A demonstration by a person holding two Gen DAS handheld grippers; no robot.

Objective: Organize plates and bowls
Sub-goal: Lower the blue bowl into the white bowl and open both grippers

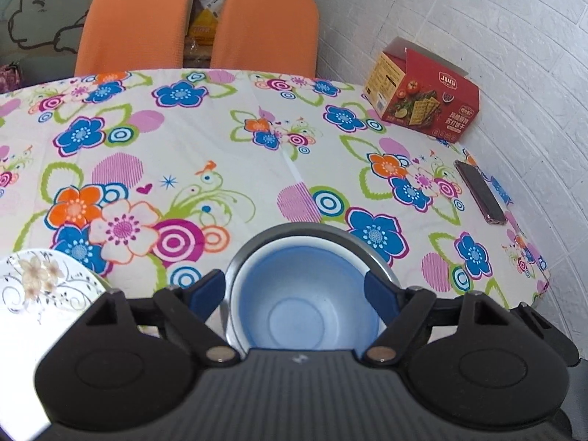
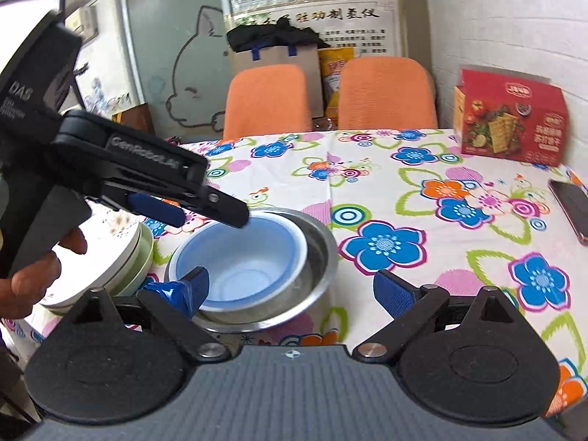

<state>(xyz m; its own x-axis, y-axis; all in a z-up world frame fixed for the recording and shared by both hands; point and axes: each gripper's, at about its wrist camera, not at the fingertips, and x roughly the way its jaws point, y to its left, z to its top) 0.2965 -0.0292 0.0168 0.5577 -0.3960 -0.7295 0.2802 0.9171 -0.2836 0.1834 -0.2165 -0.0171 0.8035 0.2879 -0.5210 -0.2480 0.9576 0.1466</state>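
Observation:
A light blue bowl point(image 1: 301, 316) point(image 2: 250, 261) sits nested inside a steel bowl point(image 1: 330, 229) point(image 2: 323, 257) on the flowered tablecloth. My left gripper point(image 1: 294, 290) point(image 2: 209, 217) hovers just over the blue bowl, open, with one finger off each side of its rim. A hand point(image 2: 36, 268) holds it. To the left, a white floral plate point(image 1: 44, 283) point(image 2: 99, 257) lies on a pale green dish point(image 2: 145, 250). My right gripper point(image 2: 294, 290) stands open at the near side of the steel bowl, holding nothing.
A red cracker box point(image 1: 422, 92) point(image 2: 511, 121) stands at the far right by the white wall. A phone point(image 1: 479, 191) point(image 2: 571, 205) lies near the table's right edge. Two orange chairs point(image 1: 132, 25) point(image 2: 386, 92) stand beyond the far edge.

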